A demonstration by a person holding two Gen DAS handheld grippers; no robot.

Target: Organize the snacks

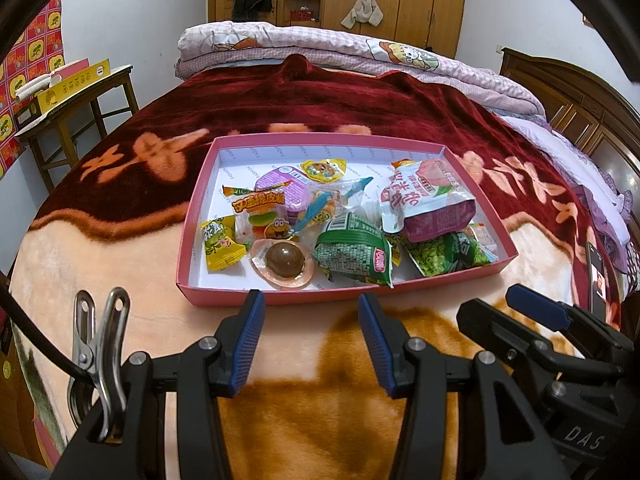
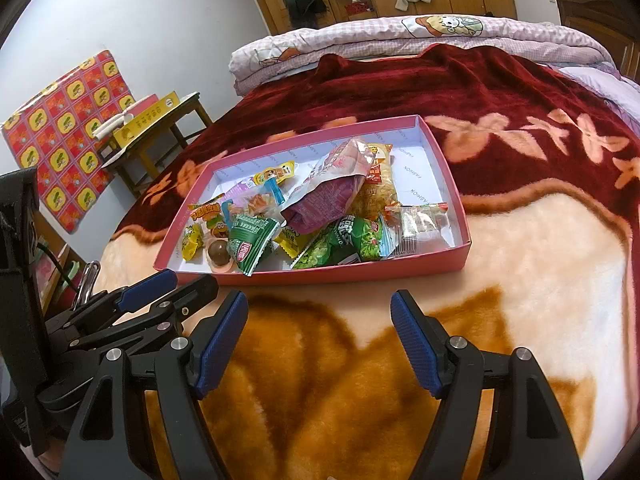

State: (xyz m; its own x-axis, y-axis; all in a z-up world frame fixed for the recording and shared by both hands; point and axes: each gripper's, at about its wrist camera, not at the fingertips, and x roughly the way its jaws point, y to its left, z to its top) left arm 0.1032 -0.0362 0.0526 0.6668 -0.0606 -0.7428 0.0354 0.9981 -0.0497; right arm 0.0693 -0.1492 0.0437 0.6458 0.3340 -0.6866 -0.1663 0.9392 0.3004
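Snacks lie heaped in a shallow pink box [image 1: 280, 298] on the blanket-covered bed [image 1: 280, 420], just beyond both hand-held grippers. Left hand-held gripper [image 1: 311, 300]: fingers apart, empty, poised at the box's near edge. Right hand-held gripper [image 2: 319, 299]: fingers apart, empty, over the blanket. Near edge of box: chocolate ball [image 1: 283, 258] in clear wrap, green packets [image 1: 352, 252]. Centre: pink-and-purple pouch [image 1: 424, 208]. Far edge of bed: folded quilt [image 1: 320, 46].
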